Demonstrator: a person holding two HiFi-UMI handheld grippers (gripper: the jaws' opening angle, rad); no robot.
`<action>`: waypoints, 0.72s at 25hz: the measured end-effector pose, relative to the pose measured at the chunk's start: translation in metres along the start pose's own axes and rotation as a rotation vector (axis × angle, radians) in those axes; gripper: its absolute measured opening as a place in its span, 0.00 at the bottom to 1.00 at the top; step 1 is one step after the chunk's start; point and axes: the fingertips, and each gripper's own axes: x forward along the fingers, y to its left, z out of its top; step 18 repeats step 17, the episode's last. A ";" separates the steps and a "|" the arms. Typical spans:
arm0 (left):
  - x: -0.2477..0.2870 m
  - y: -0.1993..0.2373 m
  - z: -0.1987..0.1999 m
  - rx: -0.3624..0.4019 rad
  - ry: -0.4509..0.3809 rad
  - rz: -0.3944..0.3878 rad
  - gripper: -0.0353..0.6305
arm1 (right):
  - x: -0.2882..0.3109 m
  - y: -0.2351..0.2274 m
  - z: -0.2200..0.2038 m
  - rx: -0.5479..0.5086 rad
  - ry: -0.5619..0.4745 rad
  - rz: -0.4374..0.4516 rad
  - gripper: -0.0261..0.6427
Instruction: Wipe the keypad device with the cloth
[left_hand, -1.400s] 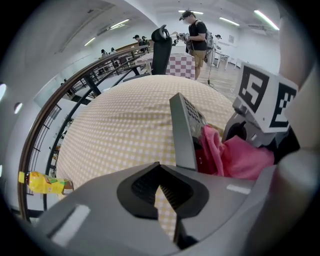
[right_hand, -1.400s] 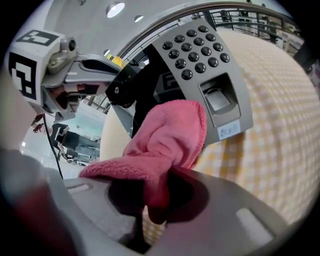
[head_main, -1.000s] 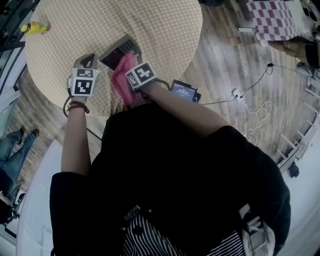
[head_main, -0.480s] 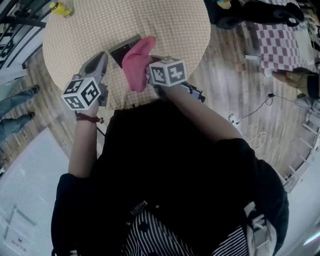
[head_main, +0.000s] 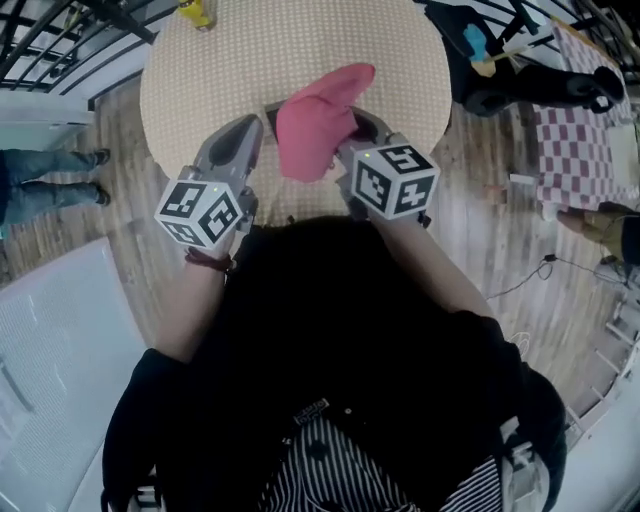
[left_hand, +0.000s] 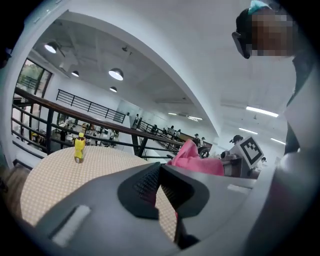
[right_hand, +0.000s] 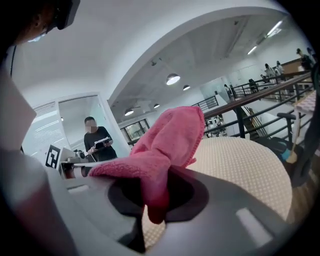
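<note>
My right gripper (head_main: 347, 128) is shut on a pink cloth (head_main: 318, 112), which stands up in a bunched fold above the round beige dotted table (head_main: 400, 50). The right gripper view shows the same cloth (right_hand: 165, 140) pinched between the jaws of the right gripper (right_hand: 154, 196). To its left, my left gripper (head_main: 250, 126) is held with its jaws together and nothing in them; its tips (left_hand: 160, 167) meet in the left gripper view, with the cloth (left_hand: 192, 160) behind. Only a dark sliver of the keypad device (head_main: 270, 108) shows between left gripper and cloth.
A yellow bottle (head_main: 197, 12) stands at the table's far edge, and it shows small in the left gripper view as well (left_hand: 79, 147). Someone's legs (head_main: 50, 170) are at the left; bags and a checkered cloth (head_main: 585, 110) lie on the floor at the right. Railings run behind.
Both grippers have risen toward the head camera. The pink cloth, draped down over the device a second ago, is lifted and now sticks up. The view has shifted so the table sits higher.
</note>
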 end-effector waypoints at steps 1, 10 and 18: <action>-0.004 -0.004 0.001 0.000 -0.003 -0.001 0.06 | -0.006 0.003 0.001 -0.009 -0.006 0.002 0.14; -0.007 -0.034 -0.008 -0.005 0.020 -0.119 0.06 | -0.017 0.000 -0.007 -0.009 -0.012 -0.007 0.14; -0.010 -0.046 -0.015 -0.013 0.015 -0.035 0.06 | -0.027 0.006 -0.021 -0.011 -0.015 0.027 0.14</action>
